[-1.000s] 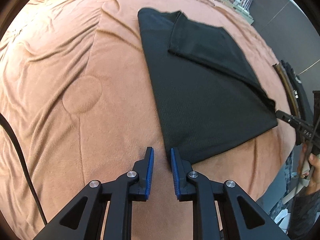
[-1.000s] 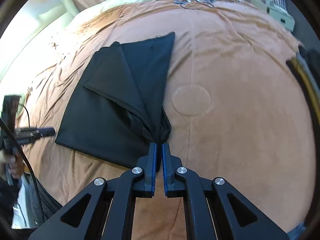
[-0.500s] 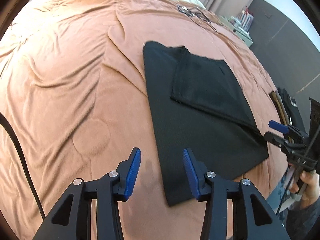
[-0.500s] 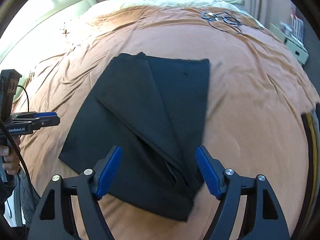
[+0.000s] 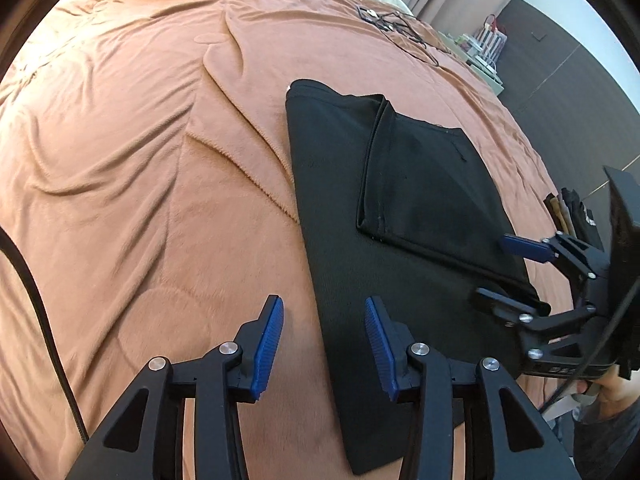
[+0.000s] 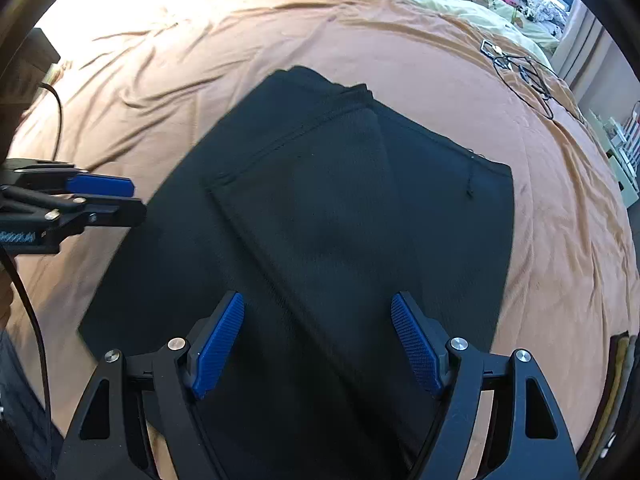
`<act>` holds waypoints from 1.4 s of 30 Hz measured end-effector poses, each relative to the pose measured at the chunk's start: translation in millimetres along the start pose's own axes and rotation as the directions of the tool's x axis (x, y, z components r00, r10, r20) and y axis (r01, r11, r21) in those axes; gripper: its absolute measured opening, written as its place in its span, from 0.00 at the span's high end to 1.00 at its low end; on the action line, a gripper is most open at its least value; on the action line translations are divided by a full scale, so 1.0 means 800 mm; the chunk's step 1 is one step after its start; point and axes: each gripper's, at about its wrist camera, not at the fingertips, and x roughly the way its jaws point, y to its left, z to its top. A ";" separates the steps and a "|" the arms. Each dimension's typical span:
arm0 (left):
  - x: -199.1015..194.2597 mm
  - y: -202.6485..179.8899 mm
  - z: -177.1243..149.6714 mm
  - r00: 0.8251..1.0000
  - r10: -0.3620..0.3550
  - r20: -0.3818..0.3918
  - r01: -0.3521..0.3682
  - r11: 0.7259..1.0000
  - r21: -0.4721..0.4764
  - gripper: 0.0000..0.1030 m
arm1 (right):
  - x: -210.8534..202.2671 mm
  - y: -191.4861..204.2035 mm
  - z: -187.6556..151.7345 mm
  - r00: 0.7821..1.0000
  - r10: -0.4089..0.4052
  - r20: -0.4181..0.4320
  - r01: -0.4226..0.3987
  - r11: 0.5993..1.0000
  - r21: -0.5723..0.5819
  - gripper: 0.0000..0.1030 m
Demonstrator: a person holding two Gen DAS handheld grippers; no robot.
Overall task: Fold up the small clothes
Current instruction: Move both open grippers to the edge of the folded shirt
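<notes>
A black garment (image 5: 384, 216) lies flat on the brown blanket (image 5: 160, 160), with one side folded over on top (image 6: 320, 216). My left gripper (image 5: 324, 344) is open and empty, above the garment's near left edge. My right gripper (image 6: 318, 344) is open and empty, hovering over the garment's near part. The right gripper also shows in the left wrist view (image 5: 504, 268) at the garment's right corner. The left gripper shows in the right wrist view (image 6: 104, 196) at the garment's left edge.
A tangle of black cable (image 5: 392, 26) lies on the blanket at the far side. A black cord (image 5: 36, 300) runs down the left. Folded dark items (image 5: 572, 216) sit at the bed's right edge. Shelves (image 6: 620, 140) stand beyond the bed.
Both grippers have opened and let go of the garment. Both have lifted and drawn back. The garment now lies flat, with its right corner released.
</notes>
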 end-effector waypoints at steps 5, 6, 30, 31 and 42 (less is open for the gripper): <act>0.018 0.003 0.007 0.999 0.032 -0.024 -0.031 0.999 0.021 0.66 | 0.025 -0.005 0.022 0.998 -0.054 -0.014 0.054 0.998 0.010 0.27; 0.021 0.003 0.006 0.999 0.040 -0.029 -0.039 0.999 0.028 0.66 | 0.027 -0.010 0.024 0.998 -0.058 -0.014 0.058 0.998 0.025 0.27; 0.023 0.011 0.004 0.999 0.037 -0.036 -0.036 0.999 0.029 0.66 | 0.047 -0.174 0.016 0.991 -0.131 0.004 0.114 0.874 0.472 0.27; 0.022 0.011 0.004 0.999 0.038 -0.037 -0.037 0.999 0.029 0.66 | 0.044 -0.178 0.014 0.991 -0.131 0.007 0.112 0.874 0.472 0.28; 0.003 0.019 0.026 1.000 0.002 -0.014 -0.002 1.000 -0.015 0.66 | 0.012 -0.191 -0.014 0.988 0.070 0.139 -0.130 0.857 0.499 0.38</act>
